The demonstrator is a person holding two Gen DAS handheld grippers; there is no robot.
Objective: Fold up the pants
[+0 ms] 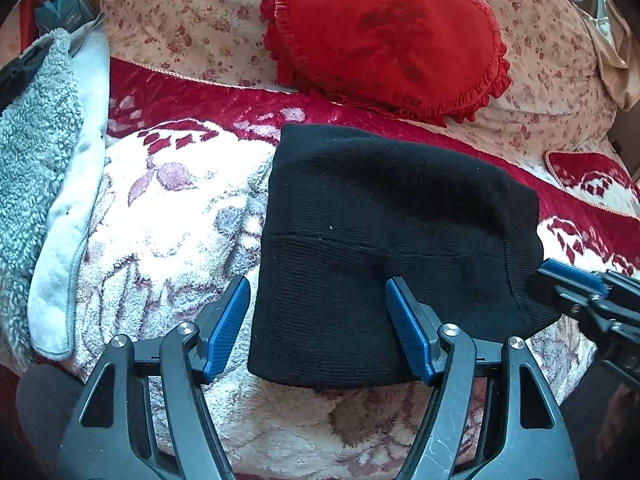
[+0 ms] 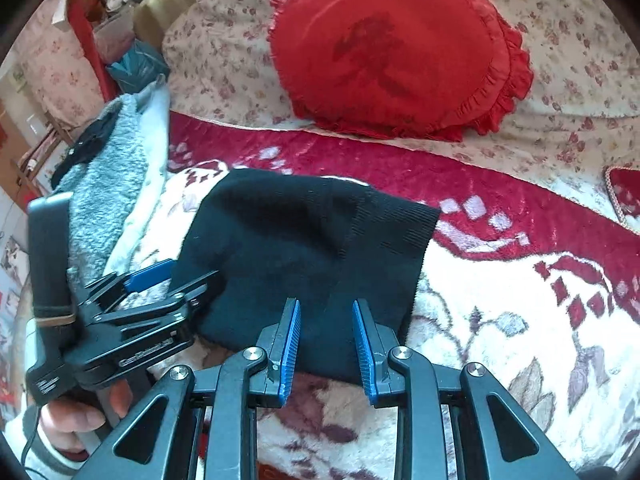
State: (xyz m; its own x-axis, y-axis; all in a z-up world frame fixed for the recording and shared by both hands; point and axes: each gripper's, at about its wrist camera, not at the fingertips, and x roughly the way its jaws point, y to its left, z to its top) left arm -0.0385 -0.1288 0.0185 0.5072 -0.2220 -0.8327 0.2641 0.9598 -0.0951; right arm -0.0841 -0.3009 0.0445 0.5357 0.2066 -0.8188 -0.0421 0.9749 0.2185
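The black knit pants (image 1: 384, 236) lie folded into a compact rectangle on a white and red floral blanket (image 1: 168, 220); they also show in the right wrist view (image 2: 304, 240). My left gripper (image 1: 318, 292) is open, its blue pads straddling the near left part of the pants, just above the fabric. My right gripper (image 2: 326, 312) is open over the near edge of the pants, holding nothing. In the left wrist view the right gripper (image 1: 568, 284) reaches in at the pants' right corner. In the right wrist view the left gripper (image 2: 172, 276) sits at the pants' left edge.
A red heart-shaped pillow (image 1: 392, 36) lies on a flowered bedspread (image 1: 180, 20) behind the pants. A grey fleece garment (image 1: 36, 140) and a white cloth (image 1: 76, 208) are piled at the left. The person's hand (image 2: 80, 412) holds the left gripper's handle.
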